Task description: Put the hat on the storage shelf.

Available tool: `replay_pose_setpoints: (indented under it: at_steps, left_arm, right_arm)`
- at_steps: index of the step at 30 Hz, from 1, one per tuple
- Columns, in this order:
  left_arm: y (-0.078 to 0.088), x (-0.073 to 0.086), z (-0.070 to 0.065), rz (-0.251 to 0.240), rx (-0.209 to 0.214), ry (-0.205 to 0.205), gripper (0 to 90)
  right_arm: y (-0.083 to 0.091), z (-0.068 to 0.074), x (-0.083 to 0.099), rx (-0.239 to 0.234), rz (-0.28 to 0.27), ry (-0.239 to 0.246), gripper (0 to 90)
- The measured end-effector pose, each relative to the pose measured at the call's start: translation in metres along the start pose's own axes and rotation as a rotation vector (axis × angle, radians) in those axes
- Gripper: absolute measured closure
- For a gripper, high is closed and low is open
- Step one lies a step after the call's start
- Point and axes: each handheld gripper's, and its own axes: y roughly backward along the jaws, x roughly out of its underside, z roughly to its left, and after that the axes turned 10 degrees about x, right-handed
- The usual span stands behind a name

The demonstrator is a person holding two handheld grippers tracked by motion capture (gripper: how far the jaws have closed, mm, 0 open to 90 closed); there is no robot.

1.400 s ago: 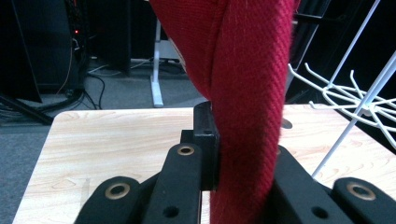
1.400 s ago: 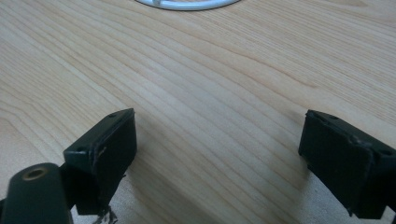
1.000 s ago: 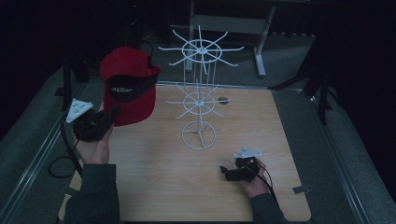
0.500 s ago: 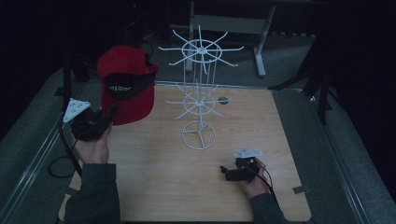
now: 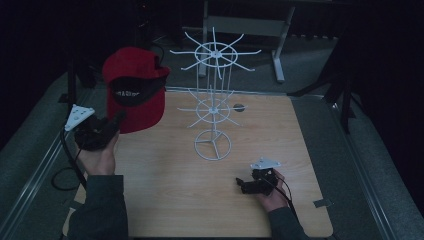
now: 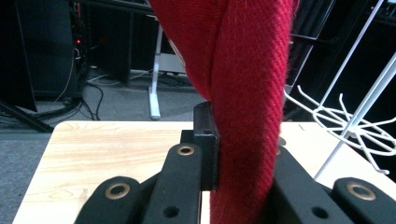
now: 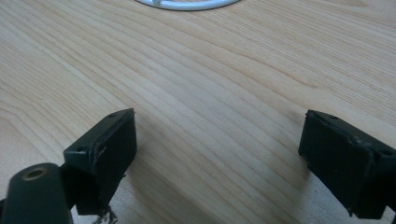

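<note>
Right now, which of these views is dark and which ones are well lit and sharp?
High view: dim, surroundings nearly black, red cap and white rack still readable. Left gripper view: bright, cap weave crisp. Right gripper view: evenly lit table, soft shadows beside the jaws.

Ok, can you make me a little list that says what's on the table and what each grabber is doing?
table: light wood top
rack: white wire stand with two rings of hooks, upright mid-table, nothing hanging on it
cap: red cap, held up above the table's left side
left gripper: shut on the cap's fabric
right gripper: open, jaws wide apart, low over bare wood, holding nothing
</note>
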Motion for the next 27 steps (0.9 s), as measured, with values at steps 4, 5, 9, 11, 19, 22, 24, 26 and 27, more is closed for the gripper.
replay_pose_setpoints:
  at_steps: [4,5,9,11,19,22,24,26,27]
  left_arm:
    - [0.001,-0.003,-0.002,-0.004,-0.002,-0.005,85.7]
    - [0.002,-0.004,-0.003,-0.004,0.000,-0.006,85.7]
    - [0.003,-0.009,-0.005,-0.013,0.004,-0.012,85.7]
    - [0.003,-0.010,-0.005,-0.019,0.006,-0.009,85.7]
    - [0.005,-0.013,-0.005,-0.033,0.008,-0.001,85.7]
    - [0.005,-0.015,-0.006,-0.034,0.010,-0.002,85.7]
    - [0.005,-0.016,-0.007,-0.037,0.008,-0.004,85.7]
    - [0.006,-0.017,-0.008,-0.040,0.010,-0.004,85.7]
    - [0.006,-0.018,-0.008,-0.043,0.011,-0.003,85.7]
  right_arm:
    - [0.000,0.000,0.000,0.000,0.000,0.000,11.2]
    - [0.000,0.000,0.000,0.000,0.000,-0.001,11.2]
    - [0.000,0.000,0.000,0.000,0.000,-0.001,11.2]
    - [0.000,0.000,0.000,0.001,0.000,0.000,11.2]
    - [0.000,0.000,0.000,0.001,-0.001,0.001,11.2]
    - [0.000,0.000,0.000,0.001,-0.001,0.001,11.2]
    - [0.000,0.000,0.000,0.000,0.000,0.001,11.2]
    - [0.000,0.000,0.000,0.000,-0.001,0.001,11.2]
    - [0.000,0.000,0.000,0.001,-0.001,0.001,11.2]
